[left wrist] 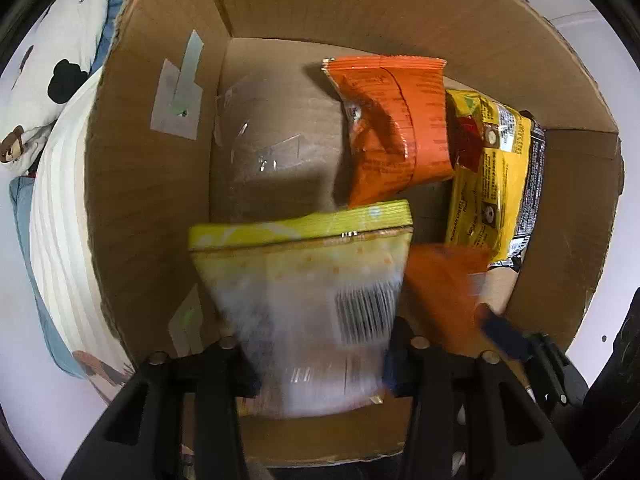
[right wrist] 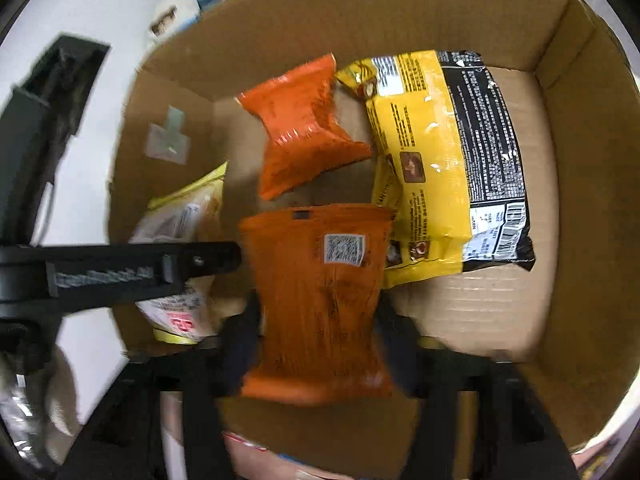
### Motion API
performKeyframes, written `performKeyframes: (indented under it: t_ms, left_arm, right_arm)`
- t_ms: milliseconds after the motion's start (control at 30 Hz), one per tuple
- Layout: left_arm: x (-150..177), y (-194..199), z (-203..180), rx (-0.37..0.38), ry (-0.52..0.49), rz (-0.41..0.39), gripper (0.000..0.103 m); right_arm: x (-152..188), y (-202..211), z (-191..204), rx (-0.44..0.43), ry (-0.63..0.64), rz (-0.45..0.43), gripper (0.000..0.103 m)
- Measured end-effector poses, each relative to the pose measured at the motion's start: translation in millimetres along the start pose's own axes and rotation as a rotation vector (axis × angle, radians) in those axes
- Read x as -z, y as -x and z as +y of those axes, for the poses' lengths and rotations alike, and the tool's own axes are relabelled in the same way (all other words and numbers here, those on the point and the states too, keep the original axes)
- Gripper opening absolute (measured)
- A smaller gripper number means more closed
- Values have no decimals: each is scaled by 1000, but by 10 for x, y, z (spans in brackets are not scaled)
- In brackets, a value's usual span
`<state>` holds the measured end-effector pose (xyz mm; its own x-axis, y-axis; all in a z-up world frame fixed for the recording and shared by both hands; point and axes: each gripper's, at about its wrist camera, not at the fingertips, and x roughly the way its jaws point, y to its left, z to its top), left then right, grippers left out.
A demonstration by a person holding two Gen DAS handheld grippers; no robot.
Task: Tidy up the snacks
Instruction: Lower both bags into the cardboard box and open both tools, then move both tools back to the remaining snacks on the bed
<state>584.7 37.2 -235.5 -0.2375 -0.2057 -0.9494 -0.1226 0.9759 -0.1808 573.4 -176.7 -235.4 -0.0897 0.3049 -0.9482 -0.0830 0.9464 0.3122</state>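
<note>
An open cardboard box [left wrist: 152, 200] [right wrist: 580, 200] fills both views from above. On its floor lie an orange snack pack [left wrist: 396, 128] [right wrist: 308, 132] and a large yellow and black pack [left wrist: 492, 184] [right wrist: 432, 152]. My left gripper [left wrist: 316, 360] points down into the box at the left side. A yellow-green pack [left wrist: 312, 280] [right wrist: 180, 216] hangs blurred between its parted fingers, slipping free. My right gripper [right wrist: 320, 332] also points down, its jaws wide. A second orange pack [right wrist: 320, 300] [left wrist: 444, 288] sits loose and blurred between them.
The box walls rise on all sides around both grippers. Bare cardboard floor [right wrist: 472, 308] shows at the right front and floor [left wrist: 276, 140] at the back left. Outside the box, cartoon-print bedding [left wrist: 60, 60] and a striped cloth [left wrist: 60, 220] lie to the left.
</note>
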Motion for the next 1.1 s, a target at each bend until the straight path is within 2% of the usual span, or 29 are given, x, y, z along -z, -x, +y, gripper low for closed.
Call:
performKeyframes:
  t_ms: [33,100,200,433,667,967,1100]
  left_arm:
    - [1,5,8,-4,3,-7,50]
    - [21,13,-1,3,-3,-10,58]
    - [88,62,-59,-24,-26,-34,84]
    - [315,272,-47,-23,-30,-117,88]
    - [559,571,-115,-27,-63,-227,88]
    - [1230,965,-231,-80,-123,-493,88]
    - [1522,1133,-276,-79,-135,-581,88]
  right_arm:
    - [-11,-16,16,7,7,7,96]
    - [-30,-34,47,31,20,19,96]
    - [-46,-13,67,56,27,27,96]
    - [-58,144,-51,71,-8,11,97]
    - [56,418,-137,100,-9,-59,98]
    - [517,1037,-163,167,29,-278,98]
    - [800,1341,-115,174,53,-339,98]
